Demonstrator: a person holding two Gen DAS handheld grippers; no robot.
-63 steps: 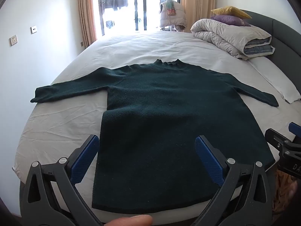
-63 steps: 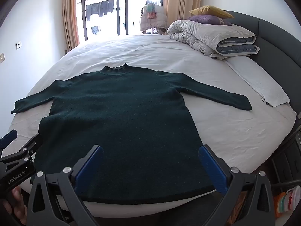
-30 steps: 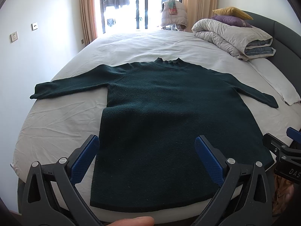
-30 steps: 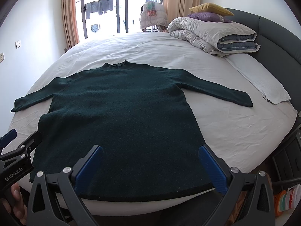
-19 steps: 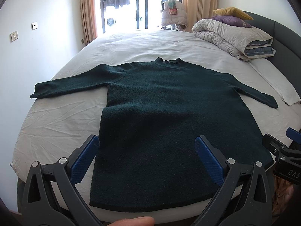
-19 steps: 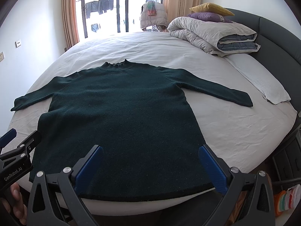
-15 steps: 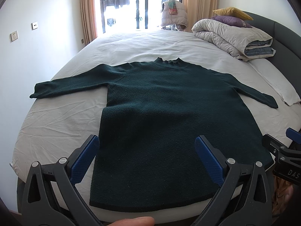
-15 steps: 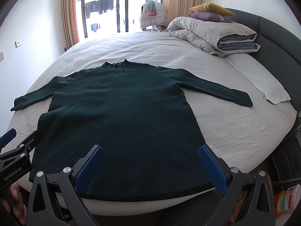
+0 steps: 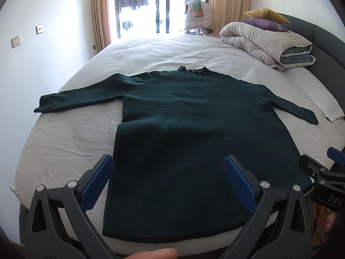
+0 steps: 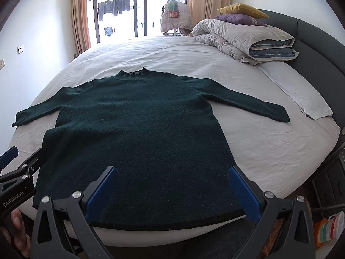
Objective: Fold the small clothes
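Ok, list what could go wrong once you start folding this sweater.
The dark green sweater has its hem at the near edge of the bed, so a pull toward you could drag it off. Both the left gripper and right gripper are open and empty; pinching thick knit may catch the bedsheet too.

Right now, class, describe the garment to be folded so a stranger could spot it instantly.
On the large round bed with a white sheet, look at the near half. The dark green knitted long-sleeved sweater lies flat there, sleeves outstretched. It is the only dark item; the bedding behind is pale.
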